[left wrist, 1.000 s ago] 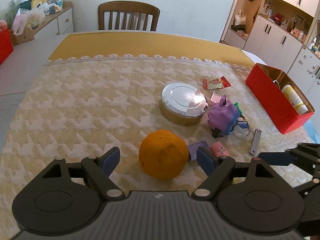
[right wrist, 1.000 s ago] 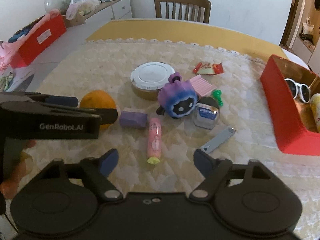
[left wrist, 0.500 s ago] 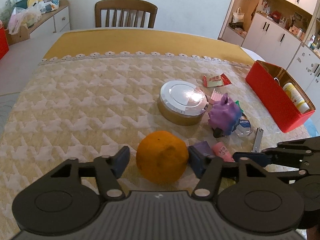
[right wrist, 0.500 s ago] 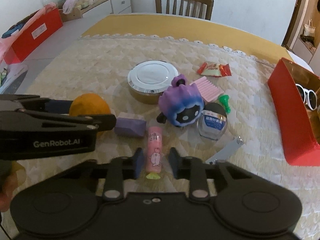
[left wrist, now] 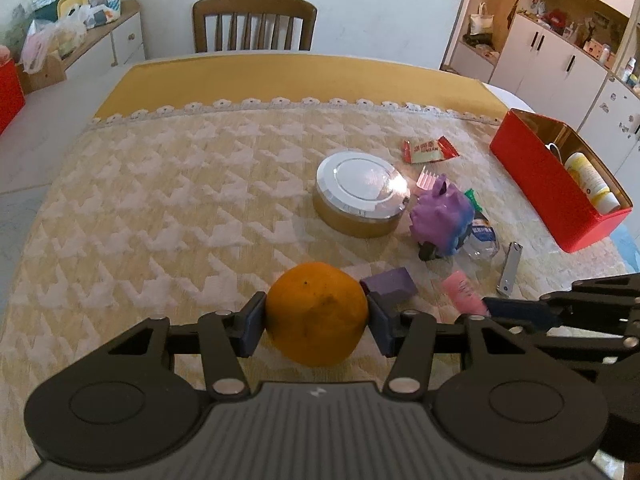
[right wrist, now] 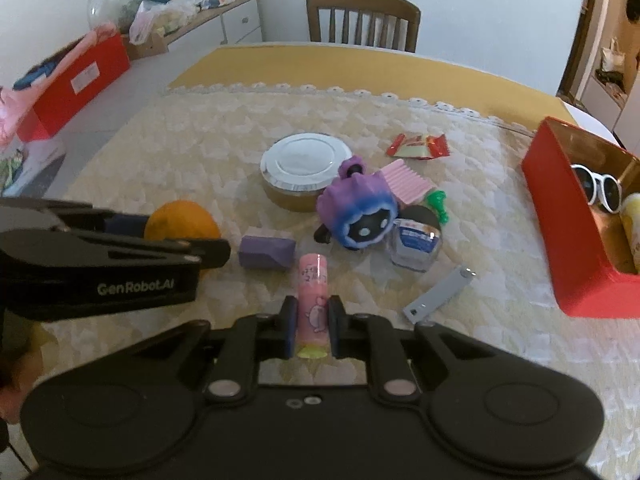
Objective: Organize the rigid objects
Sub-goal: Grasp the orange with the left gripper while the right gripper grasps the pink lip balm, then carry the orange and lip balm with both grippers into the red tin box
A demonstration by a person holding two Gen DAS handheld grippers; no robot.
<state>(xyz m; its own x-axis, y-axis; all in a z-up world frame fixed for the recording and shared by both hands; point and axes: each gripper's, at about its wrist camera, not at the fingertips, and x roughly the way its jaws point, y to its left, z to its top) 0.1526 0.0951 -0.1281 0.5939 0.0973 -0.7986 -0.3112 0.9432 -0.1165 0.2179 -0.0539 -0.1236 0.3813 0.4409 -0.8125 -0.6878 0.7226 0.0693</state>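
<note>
you are at the pick-up step, with both tools closed on their first items. your left gripper (left wrist: 316,322) has just been closing and its pads now press both sides of the orange (left wrist: 317,313), which sits on the cream patterned tablecloth (left wrist: 160,208) at the near edge of the table. your right gripper (right wrist: 313,330) is clamped on the lower part of a pink tube (right wrist: 313,304) with a yellow cap, which lies pointing away from you. neither item looks lifted yet.

just beyond the tube lie a purple block (right wrist: 266,252), a purple plush toy (right wrist: 356,212), a small clear jar (right wrist: 416,244) and a grey nail clipper (right wrist: 438,294). behind them stand a round tin with a silver lid (right wrist: 302,170), a pink comb (right wrist: 404,186) and a red snack packet (right wrist: 418,146).

the open red box (right wrist: 560,216) stands at the right edge of the table, holding white sunglasses (right wrist: 596,186) and a yellow bottle (right wrist: 634,228).

the likely next move is to lift both items clear of the cloth, then carry them rightward to the box. the orange is round and may roll in the pads, so keep the squeeze steady. the tube is held near one end and could tip.
</note>
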